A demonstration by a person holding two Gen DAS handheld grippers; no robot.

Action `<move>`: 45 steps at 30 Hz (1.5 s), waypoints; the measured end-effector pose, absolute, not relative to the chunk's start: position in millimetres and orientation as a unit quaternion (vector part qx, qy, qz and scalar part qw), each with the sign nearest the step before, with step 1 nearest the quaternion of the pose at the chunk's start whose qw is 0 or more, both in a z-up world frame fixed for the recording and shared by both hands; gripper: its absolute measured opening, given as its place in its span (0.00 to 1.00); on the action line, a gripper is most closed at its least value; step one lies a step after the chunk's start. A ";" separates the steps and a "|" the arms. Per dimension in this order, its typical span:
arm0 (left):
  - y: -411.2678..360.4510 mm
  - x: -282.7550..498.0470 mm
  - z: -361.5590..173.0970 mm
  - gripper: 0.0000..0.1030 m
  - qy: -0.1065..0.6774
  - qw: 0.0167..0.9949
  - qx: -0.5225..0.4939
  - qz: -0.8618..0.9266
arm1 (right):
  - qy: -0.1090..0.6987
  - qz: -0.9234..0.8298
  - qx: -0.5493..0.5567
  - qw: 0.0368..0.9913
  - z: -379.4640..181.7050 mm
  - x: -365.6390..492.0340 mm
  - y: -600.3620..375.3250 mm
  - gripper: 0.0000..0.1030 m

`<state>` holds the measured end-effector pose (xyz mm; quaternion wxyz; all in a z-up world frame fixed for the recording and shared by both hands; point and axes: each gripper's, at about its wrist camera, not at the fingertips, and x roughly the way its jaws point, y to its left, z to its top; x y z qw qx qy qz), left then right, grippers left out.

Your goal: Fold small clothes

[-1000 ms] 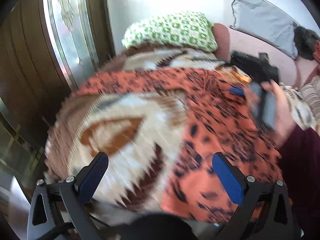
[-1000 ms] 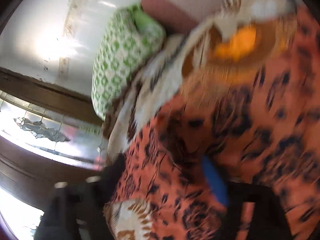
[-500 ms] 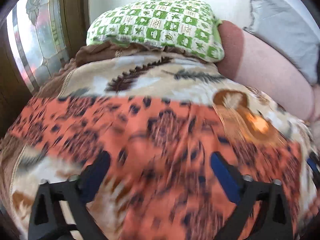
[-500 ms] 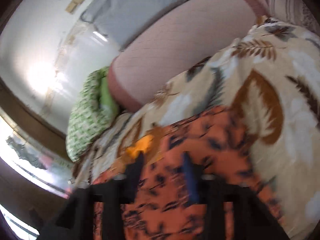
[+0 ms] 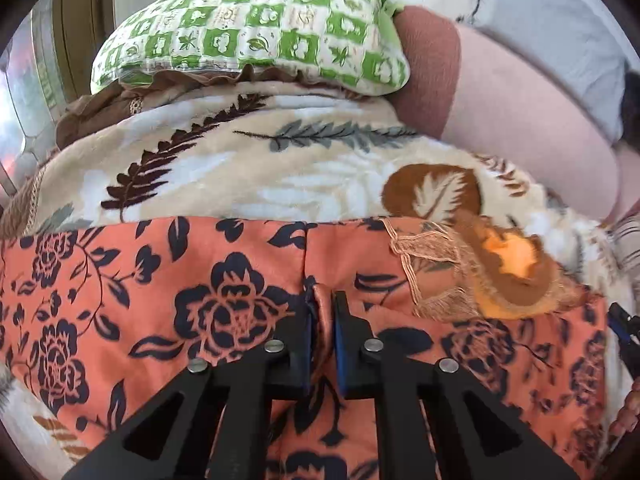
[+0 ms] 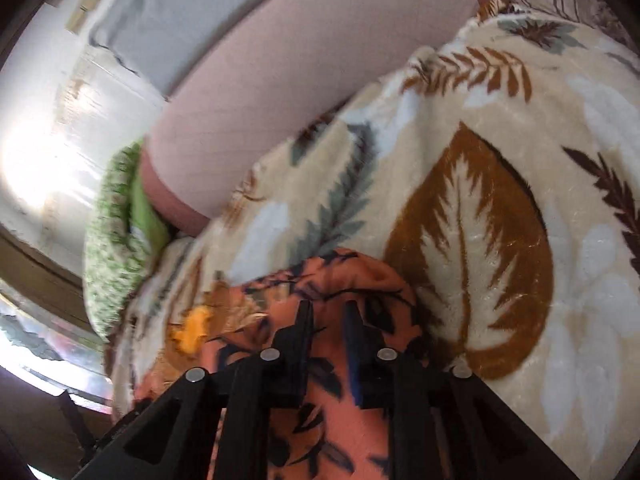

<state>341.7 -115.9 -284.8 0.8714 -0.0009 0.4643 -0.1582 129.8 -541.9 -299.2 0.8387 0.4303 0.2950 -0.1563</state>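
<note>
An orange garment with dark blue flowers lies spread on a leaf-patterned blanket. A lace-trimmed patch with an orange spot sits at its far right corner. My left gripper is shut on a raised fold of the fabric near the garment's far edge. In the right wrist view the garment bunches up around my right gripper. Its jaws are closing with a wad of the cloth pinched between them. The right gripper's blue pad shows at the left view's right edge.
A green-checked pillow rests at the blanket's far end. A pink bolster and a grey pillow lie beside it, against a white wall. A glass-panelled door stands on the left.
Both grippers swept across the bed to the garment's far edge. They were open a second ago and now pinch the orange fabric. The blur has cleared.
</note>
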 end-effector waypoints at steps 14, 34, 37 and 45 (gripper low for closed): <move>-71.4 328.2 -241.9 0.07 0.434 0.875 -0.075 -0.203 | 0.343 -0.124 0.415 0.833 -298.2 114.3 -499.8 0.19; 201.3 254.3 -213.0 0.78 0.456 0.871 -0.177 0.044 | 0.370 0.079 0.409 0.831 -265.5 59.2 -318.4 0.71; 266.9 260.8 -224.6 0.78 0.456 0.845 -0.265 0.084 | 0.382 0.113 0.394 0.828 -280.5 47.2 -280.4 0.71; 313.6 310.2 -269.1 0.77 0.457 0.789 -0.403 0.078 | 0.392 0.126 0.331 0.849 -306.9 32.4 -253.4 0.69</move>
